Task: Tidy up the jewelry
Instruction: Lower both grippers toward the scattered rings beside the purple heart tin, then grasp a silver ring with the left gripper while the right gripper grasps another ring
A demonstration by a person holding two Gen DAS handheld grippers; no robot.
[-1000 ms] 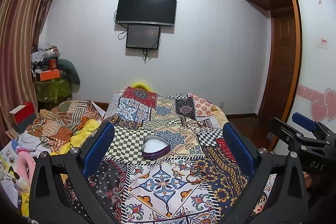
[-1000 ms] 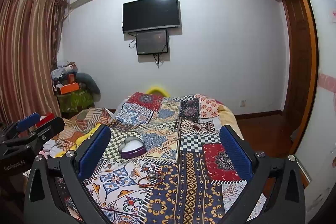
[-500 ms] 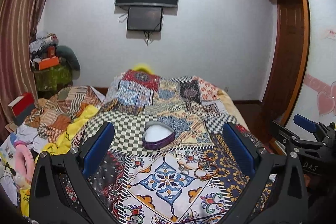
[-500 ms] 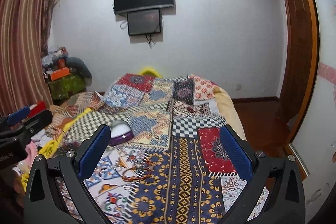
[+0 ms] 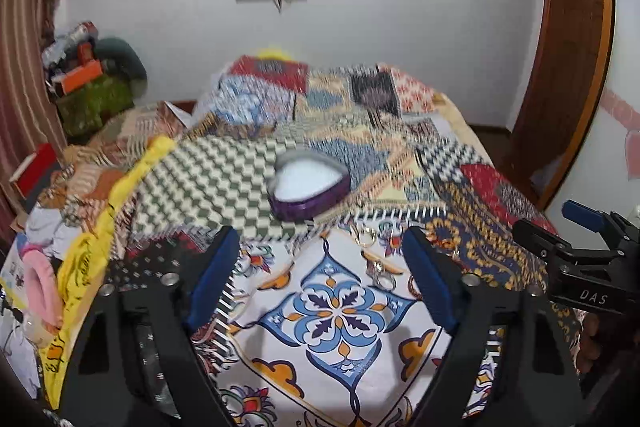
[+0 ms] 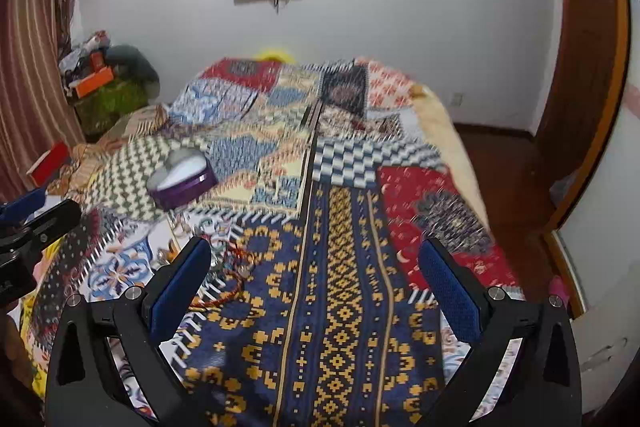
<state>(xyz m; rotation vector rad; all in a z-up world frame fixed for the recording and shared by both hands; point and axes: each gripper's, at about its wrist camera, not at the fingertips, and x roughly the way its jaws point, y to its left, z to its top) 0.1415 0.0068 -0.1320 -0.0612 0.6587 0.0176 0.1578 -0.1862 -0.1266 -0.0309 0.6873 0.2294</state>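
Tilting lower than a moment ago, both tools now look down onto the bed, and the wall television has slid nearly out of the top of each view. The left tool (image 5: 320,263) has narrowed its blue pads since then, though they are spread with nothing between them, hovering over the white patchwork panel of the multicoloured quilt (image 5: 340,311). The right tool (image 6: 316,267) hangs with its pads wide apart and empty over the blue and gold patterned strip.

A purple heart-shaped tin box with a white lining (image 5: 308,185) sits open on the quilt ahead of the left tool. Nearer, small gold rings and bangles (image 5: 378,267) lie loose just in front of the left tool's right pad. A tangle of red and beaded bracelets (image 6: 236,267) lies beside the right tool's left pad. Heaped clothes and a yellow cloth (image 5: 92,227) crowd the bed's left edge.
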